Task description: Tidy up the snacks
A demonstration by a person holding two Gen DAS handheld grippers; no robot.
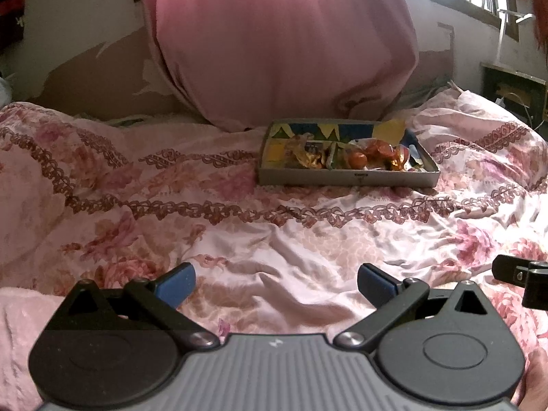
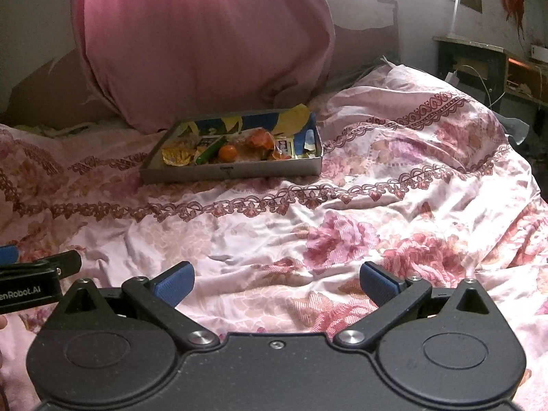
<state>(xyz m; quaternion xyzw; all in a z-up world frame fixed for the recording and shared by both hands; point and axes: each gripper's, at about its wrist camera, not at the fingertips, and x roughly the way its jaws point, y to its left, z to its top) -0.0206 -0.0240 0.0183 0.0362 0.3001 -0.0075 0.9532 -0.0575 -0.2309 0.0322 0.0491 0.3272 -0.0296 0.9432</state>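
1. Both claws are empty and hover low over the bed, well short of the work. The left claw (image 1: 275, 282) has its blue pads spread wide apart with nothing between them, and the right claw (image 2: 275, 282) is spread just as wide.
2. The snacks (image 1: 346, 156) already lie in a shallow tray (image 1: 346, 178) that sits on the floral bedspread (image 1: 239, 239) at the far side, just in front of a big pink pillow (image 1: 274, 44). From the left wrist view the tray is far and a little right; from the right wrist view it is far and to the left.
3. I see no loose snack on the bedspread between the claws and the tray, so the job looks close to finished, or the sorting has to happen inside the tray.
4. To do this step well, bring one claw forward and down over the tray from above, not across its near wall, so the fingers do not shove the tray on the soft cover.
5. Pick a single piece: the round orange snack (image 2: 227, 153) stands fairly clear of its neighbours and would be the easy first choice.
6. Close gently, because the crinkly wrappers (image 2: 176, 154) will slip or crush, and the bedding gives under pressure.
7. Use the other claw to steady the tray rim if it tips.
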